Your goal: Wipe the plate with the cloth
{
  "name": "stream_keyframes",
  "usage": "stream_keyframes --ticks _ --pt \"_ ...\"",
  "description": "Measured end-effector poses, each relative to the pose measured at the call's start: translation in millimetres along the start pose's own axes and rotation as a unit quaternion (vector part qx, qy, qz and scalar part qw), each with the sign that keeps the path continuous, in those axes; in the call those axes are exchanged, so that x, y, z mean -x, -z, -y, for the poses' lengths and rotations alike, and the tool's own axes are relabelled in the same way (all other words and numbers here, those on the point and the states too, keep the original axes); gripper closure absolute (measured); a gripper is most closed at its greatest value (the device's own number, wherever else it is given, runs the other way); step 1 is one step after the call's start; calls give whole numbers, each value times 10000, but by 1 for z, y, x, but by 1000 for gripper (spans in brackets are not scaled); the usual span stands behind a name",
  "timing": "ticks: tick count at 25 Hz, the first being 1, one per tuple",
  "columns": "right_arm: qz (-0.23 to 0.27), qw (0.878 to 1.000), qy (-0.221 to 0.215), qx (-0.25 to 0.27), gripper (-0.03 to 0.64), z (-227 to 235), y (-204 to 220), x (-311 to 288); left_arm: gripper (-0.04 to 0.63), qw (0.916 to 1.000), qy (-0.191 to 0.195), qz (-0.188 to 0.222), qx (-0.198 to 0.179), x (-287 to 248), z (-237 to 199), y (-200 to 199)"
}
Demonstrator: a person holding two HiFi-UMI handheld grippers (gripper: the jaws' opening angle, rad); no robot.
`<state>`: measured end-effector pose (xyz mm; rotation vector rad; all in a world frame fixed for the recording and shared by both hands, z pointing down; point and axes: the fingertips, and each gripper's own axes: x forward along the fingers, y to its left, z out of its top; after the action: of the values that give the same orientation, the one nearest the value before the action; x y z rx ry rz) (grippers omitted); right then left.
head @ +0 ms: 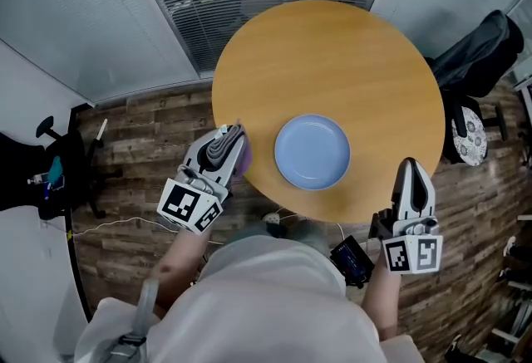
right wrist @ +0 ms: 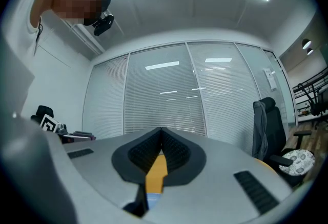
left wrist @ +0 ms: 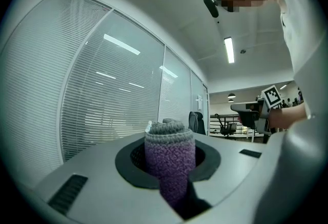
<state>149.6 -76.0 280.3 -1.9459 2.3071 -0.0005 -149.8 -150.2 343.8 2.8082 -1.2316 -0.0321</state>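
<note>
Left gripper: jaws clamped on the rolled cloth. Right gripper: jaws together, nothing held. The plate lies flat on the table between both grippers, rightward of the cloth and nearer the left gripper.

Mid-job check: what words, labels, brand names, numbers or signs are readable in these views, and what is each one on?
None: no word, number or brand reads in any view.
Left gripper and right gripper: black-and-white square markers only, patterns without letters or digits.
Plate, cloth and table: plain, no print.
</note>
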Motion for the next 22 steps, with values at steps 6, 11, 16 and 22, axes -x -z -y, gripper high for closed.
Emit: stream_keyframes --ticks 6,11,16,22 --pt "-201 9995 -237 88 598 -1 4 -24 520 9999 -141 -42 78 -1 -6 6" --pt "-317 9981 -511 142 598 1 5 -30 520 9992 -323 -151 204 5 -3 17" --pt "-480 9962 -708 -182 598 2 15 -38 520 9989 -352 -237 222 -1 8 19" --pt "-459 9941 -928 -316 598 -3 23 -58 520 9989 -301 -267 256 -16 18 26"
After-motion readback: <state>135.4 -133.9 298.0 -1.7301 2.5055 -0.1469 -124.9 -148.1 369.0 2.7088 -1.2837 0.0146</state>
